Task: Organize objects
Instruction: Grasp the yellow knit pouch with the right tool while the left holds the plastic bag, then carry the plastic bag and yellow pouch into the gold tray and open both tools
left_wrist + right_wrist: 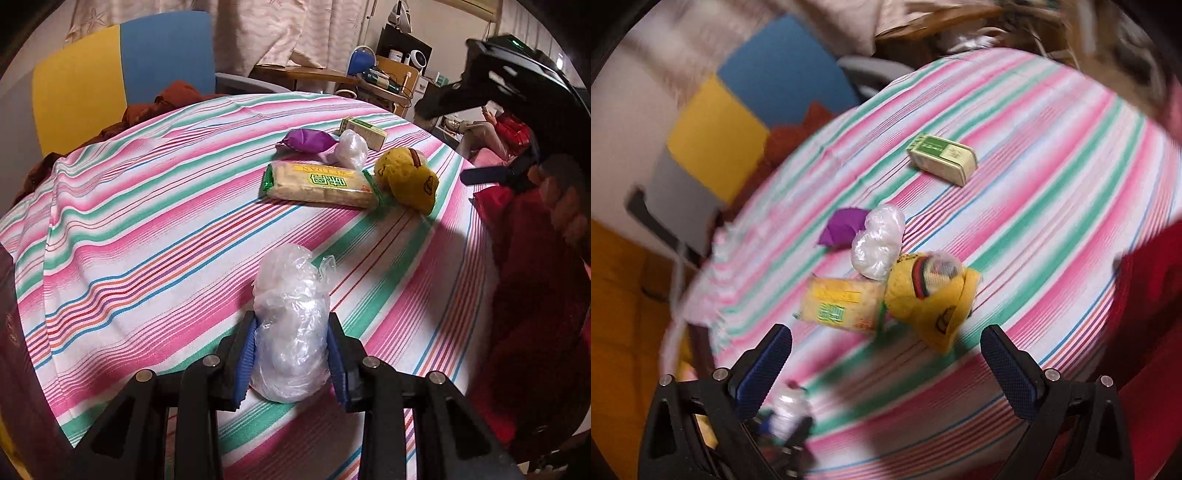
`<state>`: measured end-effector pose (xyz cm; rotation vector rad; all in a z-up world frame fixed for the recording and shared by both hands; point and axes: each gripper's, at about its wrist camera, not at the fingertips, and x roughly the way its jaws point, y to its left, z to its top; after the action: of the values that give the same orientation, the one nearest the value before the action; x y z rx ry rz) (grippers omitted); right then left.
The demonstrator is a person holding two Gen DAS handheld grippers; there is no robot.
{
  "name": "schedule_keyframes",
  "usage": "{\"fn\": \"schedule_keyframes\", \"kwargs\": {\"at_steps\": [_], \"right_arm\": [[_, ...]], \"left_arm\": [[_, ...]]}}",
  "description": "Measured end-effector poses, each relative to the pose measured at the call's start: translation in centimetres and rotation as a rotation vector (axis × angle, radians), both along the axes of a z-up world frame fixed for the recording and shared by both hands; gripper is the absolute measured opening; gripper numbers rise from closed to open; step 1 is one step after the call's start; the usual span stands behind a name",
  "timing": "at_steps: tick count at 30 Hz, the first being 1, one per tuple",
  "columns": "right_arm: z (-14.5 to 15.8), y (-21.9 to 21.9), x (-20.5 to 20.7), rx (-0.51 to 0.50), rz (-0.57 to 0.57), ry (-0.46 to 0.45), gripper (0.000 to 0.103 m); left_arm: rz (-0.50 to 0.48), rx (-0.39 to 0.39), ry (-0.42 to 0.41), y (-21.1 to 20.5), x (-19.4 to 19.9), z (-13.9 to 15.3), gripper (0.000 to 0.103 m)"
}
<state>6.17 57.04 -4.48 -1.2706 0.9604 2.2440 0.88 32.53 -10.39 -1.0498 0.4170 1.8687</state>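
The left gripper [291,354] pinches the crinkly plastic bundle [291,332] at the desk's [147,221] near edge; squeeze gently, it probably slips. The right gripper [886,365] hangs wide, empty.

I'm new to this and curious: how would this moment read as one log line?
left gripper: shut on clear plastic bag | right gripper: open, empty, above striped tablecloth | cracker pack, yellow cloth: untouched
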Motion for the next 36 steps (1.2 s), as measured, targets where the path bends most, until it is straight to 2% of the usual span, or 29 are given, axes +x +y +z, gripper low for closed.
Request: {"fn": "schedule_keyframes", "kwargs": {"at_steps": [2, 6, 9, 13, 15, 17, 18, 20, 23, 26, 30, 36], "right_arm": [[0.8, -0.3, -1.3, 0.093, 0.091, -0.06, 0.103], [0.1, -0.2, -3.8, 0.187, 0.256, -0.207, 0.103], [-1.7, 0.0, -4.8, 0.218, 0.318, -0.306, 0.103], [-3.6, 0.1, -6.1, 0.238, 0.357, -0.377, 0.103], [-4.5, 0.1, -6.6, 0.257, 0.362, -0.405, 0.095], [-5.2, 0.3, -6.7, 0.256, 0.362, -0.438, 0.074], [-5.3, 0.4, -6.5, 0.256, 0.355, -0.445, 0.072], [-5.0, 0.7, -6.1, 0.256, 0.346, -0.422, 0.063], [-3.9, 1.4, -4.8, 0.254, 0.309, -0.368, 0.059], [-2.8, 2.0, -2.8, 0.252, 0.252, -0.324, 0.058], [-0.3, 1.8, -0.2, 0.233, 0.191, -0.219, 0.058], [1.0, -1.7, -0.1, 0.216, 0.236, -0.101, 0.058]], "left_arm": [[0.0, 0.014, -0.015, -0.2, -0.2, -0.1, 0.035], [0.011, 0.034, -0.031, -0.4, -0.4, -0.1, 0.036], [0.012, 0.042, -0.038, -0.5, -0.4, -0.1, 0.036], [0.014, 0.047, -0.045, -0.5, -0.5, -0.2, 0.036], [0.013, 0.048, -0.042, -0.5, -0.6, -0.2, 0.036], [0.013, 0.052, -0.048, -0.6, -0.7, -0.2, 0.035], [0.013, 0.054, -0.049, -0.6, -0.7, -0.2, 0.035], [0.013, 0.055, -0.044, -0.6, -0.6, -0.3, 0.035], [0.015, 0.054, -0.037, -0.5, -0.5, -0.2, 0.035], [0.018, 0.056, -0.031, -0.5, -0.3, -0.2, 0.035], [0.021, 0.055, -0.024, -0.6, -0.3, -0.2, 0.035], [0.05, 0.054, -0.034, -1.1, -0.4, 0.2, 0.034]]}}
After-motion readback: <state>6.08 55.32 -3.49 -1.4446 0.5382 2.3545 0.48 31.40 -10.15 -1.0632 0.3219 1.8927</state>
